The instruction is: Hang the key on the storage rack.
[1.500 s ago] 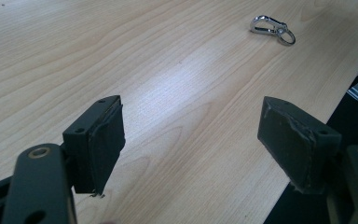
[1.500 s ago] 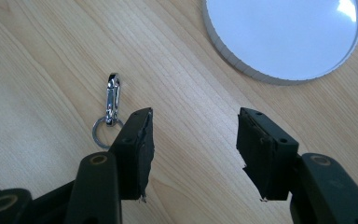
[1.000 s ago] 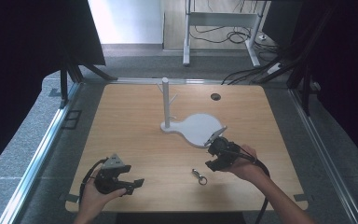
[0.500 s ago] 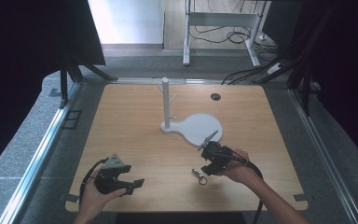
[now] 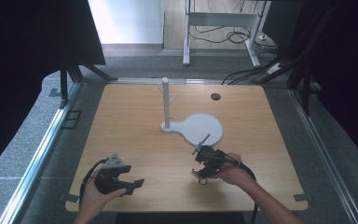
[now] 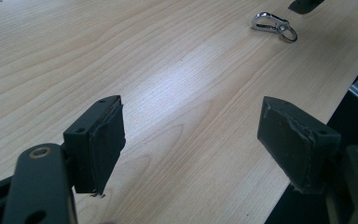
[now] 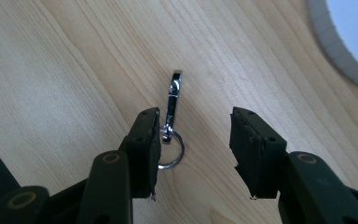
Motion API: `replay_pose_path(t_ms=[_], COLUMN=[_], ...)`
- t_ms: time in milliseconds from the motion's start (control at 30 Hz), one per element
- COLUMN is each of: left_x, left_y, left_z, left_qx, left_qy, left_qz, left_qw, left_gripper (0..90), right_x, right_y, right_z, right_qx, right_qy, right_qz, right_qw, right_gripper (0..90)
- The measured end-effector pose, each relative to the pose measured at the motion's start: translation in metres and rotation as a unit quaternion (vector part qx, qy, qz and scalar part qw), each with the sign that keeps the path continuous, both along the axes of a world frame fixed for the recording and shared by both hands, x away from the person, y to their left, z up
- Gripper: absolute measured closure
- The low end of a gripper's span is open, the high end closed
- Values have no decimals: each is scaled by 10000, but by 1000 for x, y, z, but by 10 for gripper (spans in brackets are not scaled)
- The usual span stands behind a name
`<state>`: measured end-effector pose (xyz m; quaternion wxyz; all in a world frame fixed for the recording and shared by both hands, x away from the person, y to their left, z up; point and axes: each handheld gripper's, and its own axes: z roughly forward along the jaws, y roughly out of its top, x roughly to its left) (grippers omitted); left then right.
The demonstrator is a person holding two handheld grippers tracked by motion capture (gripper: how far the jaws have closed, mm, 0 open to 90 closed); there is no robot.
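A: Starting on our left, what are we doing there?

B: Our left gripper [image 5: 131,183] is idling over the table [image 5: 135,126], its jaws spread wide with only bare wood between them. In the left gripper view the clip [image 6: 273,24] is lying far ahead of those jaws and off to their right, well apart from them.

A: And on the right?

B: Our right gripper [image 7: 195,142] is coming down on the clip [image 7: 171,119]. Its jaws have just been closing, yet they are standing half apart and pinching nothing. The clip's ring is lying between them, close against the left pad, while the hook is stretching away ahead of the jaws. We cannot tell whether that pad is touching the metal.

A: So how far along are we?

B: We are judging this as the start. The clip is lying flat on the wood, not lifted. The stand [image 5: 166,103] with its pegs is waiting beyond the right gripper, past its white base [image 5: 204,127], and nothing is hanging on it. Gripping, lifting and presumably hanging are all left.
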<state>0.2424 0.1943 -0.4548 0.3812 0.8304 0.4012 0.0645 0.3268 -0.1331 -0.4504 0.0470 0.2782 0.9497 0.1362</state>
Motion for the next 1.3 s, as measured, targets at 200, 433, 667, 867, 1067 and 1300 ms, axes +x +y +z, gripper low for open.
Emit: replay_pose_path(t_ms=[200,433,667,867,1067,1300], left_x=[1,1,1,1,1,1], left_y=[-1,-2,-2,-3,-4,-6], left_z=[-1,-2,-2,-3,-3,-4], left_qx=[36,38,43,58,68,84], left_qy=[36,52,55,66,71,90], left_qz=[-35,-36,-42,-57,-67,-73], left_qw=[10000,10000,10000,9999,9999,9999], left_gripper=[235,235,235,235,235,235], right_x=[2,3,6,6,4,2], right_y=[5,10,14,15,14,12], right_z=[-10,-18,-23,-27,-28,-27], right_qx=[-78,-137,-181,-263,-294,-328], right_qy=[141,221,239,287,341,369], right_qz=[43,35,-15,-3,24,61], right_qw=[9999,9997,9995,9992,9990,9988], right_gripper=[561,598,625,651,697,785])
